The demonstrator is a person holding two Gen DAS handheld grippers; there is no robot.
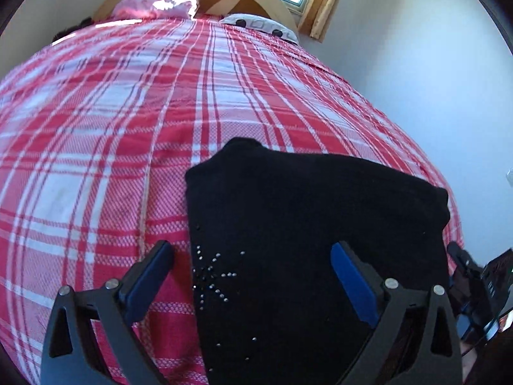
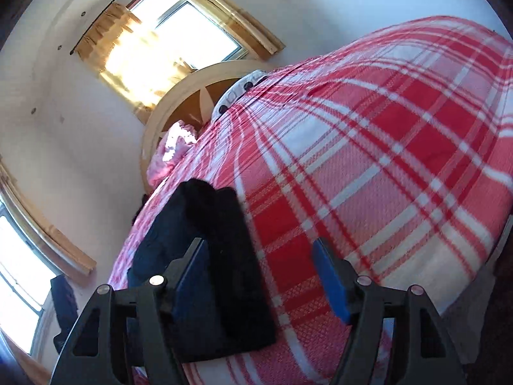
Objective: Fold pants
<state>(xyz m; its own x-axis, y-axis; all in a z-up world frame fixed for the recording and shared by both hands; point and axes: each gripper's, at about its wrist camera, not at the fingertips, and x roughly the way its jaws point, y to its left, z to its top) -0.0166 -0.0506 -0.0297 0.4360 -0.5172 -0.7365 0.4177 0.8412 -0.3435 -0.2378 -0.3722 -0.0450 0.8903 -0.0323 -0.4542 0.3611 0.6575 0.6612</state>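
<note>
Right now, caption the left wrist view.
Open left hand-held gripper over folded black pants on a red plaid bedspread.

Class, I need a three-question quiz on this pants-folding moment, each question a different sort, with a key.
1. True or false: the left tool is shut on the pants.
2. What pattern is the bedspread? A plaid, B dots, C plain.
3. Fill in: the right tool is ____.

Key: 1 false, it is open, with nothing between its fingers; the pants lie folded on the bedspread. 2 A, red and white. 3 open.
</note>
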